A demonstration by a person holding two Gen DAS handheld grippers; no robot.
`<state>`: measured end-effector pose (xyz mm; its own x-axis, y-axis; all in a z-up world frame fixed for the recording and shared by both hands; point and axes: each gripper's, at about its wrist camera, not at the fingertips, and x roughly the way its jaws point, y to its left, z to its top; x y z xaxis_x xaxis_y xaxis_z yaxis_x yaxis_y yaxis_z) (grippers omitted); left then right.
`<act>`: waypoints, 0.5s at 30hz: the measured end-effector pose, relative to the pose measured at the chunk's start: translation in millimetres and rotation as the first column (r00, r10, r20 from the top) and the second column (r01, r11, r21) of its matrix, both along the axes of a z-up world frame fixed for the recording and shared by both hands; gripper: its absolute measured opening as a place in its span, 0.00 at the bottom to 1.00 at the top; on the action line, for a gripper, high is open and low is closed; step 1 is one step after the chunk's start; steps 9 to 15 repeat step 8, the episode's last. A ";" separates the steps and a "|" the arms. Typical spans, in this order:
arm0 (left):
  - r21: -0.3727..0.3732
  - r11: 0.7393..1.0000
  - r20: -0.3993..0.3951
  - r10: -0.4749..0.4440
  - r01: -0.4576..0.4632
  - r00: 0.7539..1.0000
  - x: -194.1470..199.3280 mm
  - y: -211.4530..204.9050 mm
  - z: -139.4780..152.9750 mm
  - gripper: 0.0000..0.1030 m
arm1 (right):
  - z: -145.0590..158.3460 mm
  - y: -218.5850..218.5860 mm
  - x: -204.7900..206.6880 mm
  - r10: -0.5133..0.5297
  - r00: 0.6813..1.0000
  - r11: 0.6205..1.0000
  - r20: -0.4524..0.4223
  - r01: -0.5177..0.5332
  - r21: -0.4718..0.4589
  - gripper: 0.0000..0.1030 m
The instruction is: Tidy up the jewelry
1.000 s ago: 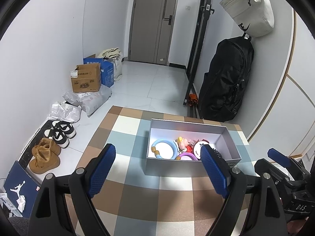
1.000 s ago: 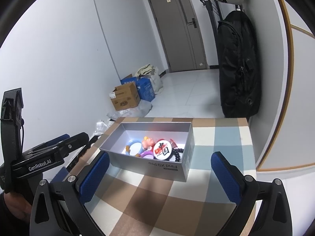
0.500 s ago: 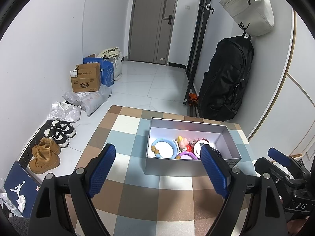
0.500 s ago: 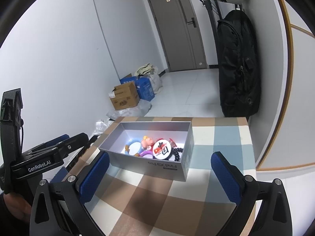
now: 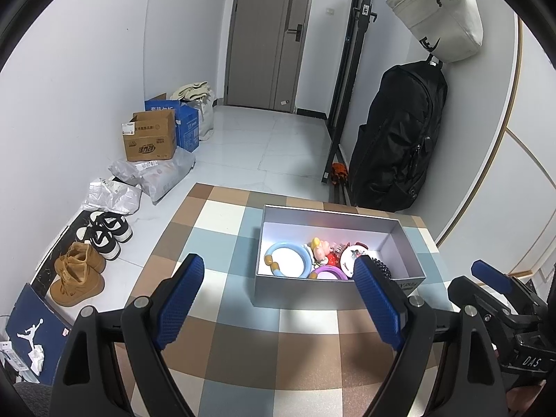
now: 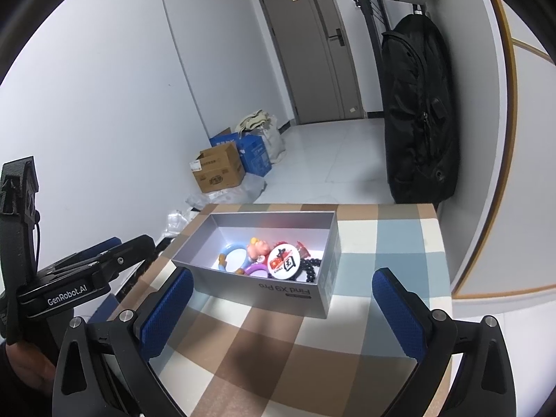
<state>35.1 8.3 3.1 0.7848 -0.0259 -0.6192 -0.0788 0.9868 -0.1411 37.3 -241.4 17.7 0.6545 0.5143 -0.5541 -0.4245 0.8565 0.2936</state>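
We see an open grey box of jewelry on the checked tabletop, both hand-held grippers released.

The tabletop (image 5: 243, 347) carries the grey box (image 5: 333, 290) toward its far right corner, near the far edge. Our left hand-held gripper (image 5: 278, 299) hovers spread wide before the box's near wall, grasping nothing; our right hand-held gripper (image 6: 283, 307) hangs likewise spread at the box's printed side, empty too. Inside the box lie, touching one another, a blue ring (image 5: 287, 259) at the left end, a round badge (image 6: 284, 262), a purple ring (image 5: 330, 272), a small pink figure (image 5: 321, 248) and black beads (image 6: 311, 269) toward the right end.
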 end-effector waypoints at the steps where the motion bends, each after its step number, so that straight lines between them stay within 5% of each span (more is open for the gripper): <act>1: 0.000 1.000 0.000 -0.001 0.001 1.000 0.1 0.0 -0.1 0.82 | -0.1 -0.2 0.0 0.000 1.000 1.000 0.000 0.000 0.000 1.00; 15: -0.012 1.000 -0.007 -0.015 0.015 1.000 3.0 1.7 -1.8 0.82 | -0.3 -0.4 0.2 -0.001 1.000 1.000 -0.005 0.001 0.003 1.00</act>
